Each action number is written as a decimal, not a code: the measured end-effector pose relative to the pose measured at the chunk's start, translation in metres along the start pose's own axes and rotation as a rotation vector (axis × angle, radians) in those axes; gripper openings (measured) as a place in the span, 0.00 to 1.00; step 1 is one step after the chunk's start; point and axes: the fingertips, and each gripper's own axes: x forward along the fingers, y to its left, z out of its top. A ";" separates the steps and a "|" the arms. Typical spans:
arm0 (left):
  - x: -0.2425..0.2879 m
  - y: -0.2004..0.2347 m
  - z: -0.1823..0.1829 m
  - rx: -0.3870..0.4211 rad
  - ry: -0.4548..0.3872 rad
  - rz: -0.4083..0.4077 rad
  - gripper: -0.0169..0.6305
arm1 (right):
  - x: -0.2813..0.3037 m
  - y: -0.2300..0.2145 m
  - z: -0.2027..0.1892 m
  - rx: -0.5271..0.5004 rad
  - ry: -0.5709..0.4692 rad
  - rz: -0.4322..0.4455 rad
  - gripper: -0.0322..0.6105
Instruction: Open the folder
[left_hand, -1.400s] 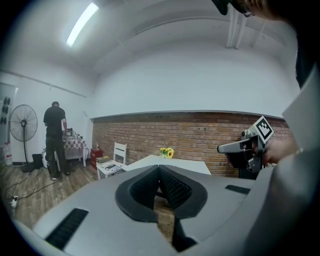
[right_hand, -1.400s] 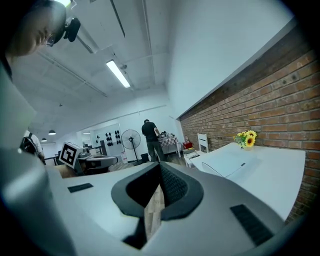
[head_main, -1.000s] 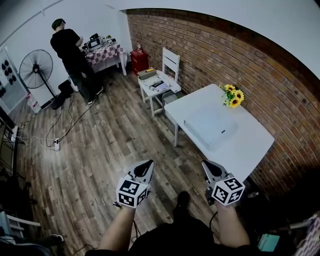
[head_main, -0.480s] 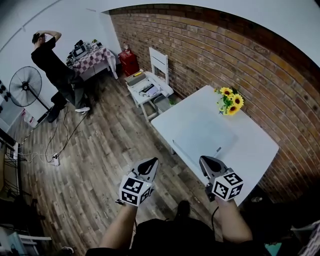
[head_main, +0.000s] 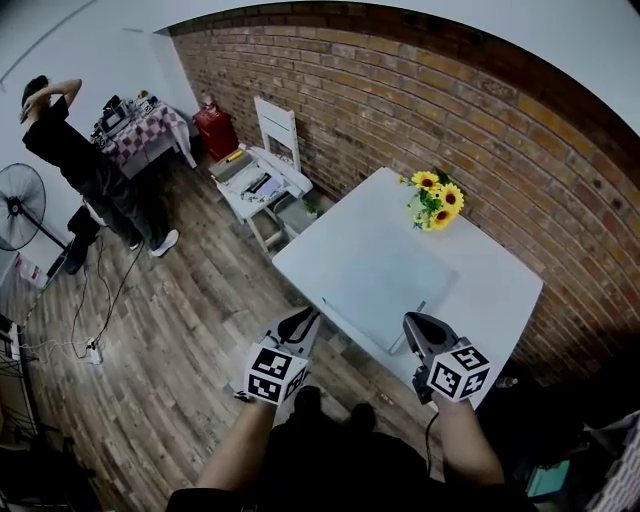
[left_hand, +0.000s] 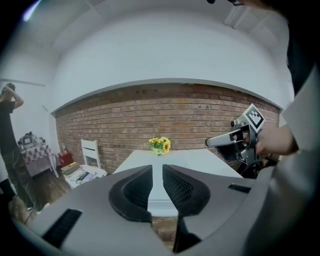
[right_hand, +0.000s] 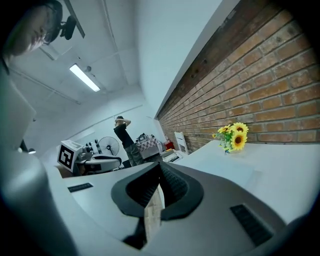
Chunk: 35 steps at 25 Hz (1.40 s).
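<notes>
One folder (head_main: 385, 285), one sunflower bunch (head_main: 432, 200), one white chair (head_main: 275, 125), one fan (head_main: 18, 205), one person (head_main: 75, 165).

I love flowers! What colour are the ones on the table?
The flowers are yellow; clearest in the right gripper view.

left hand-held gripper (head_main: 303, 318) | right hand-held gripper (head_main: 417, 322) | black-grey bodies, black-and-white marker cubes (head_main: 272, 373) | dark clothing (head_main: 330, 465)

The near edge of the white table (head_main: 490, 290) is found unobstructed up to the flat folder (head_main: 385, 285), while the far side is occupied by a sunflower bunch (head_main: 432, 200) set close against the brick wall (head_main: 450, 110).
</notes>
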 end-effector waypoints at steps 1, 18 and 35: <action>0.008 0.000 0.001 0.007 -0.001 -0.032 0.13 | -0.001 -0.003 0.000 0.003 -0.004 -0.029 0.07; 0.060 -0.016 -0.020 0.209 0.040 -0.510 0.23 | -0.001 0.021 -0.044 0.151 -0.056 -0.431 0.07; 0.110 -0.097 -0.083 0.535 0.210 -0.697 0.45 | -0.041 -0.010 -0.063 0.223 -0.055 -0.517 0.07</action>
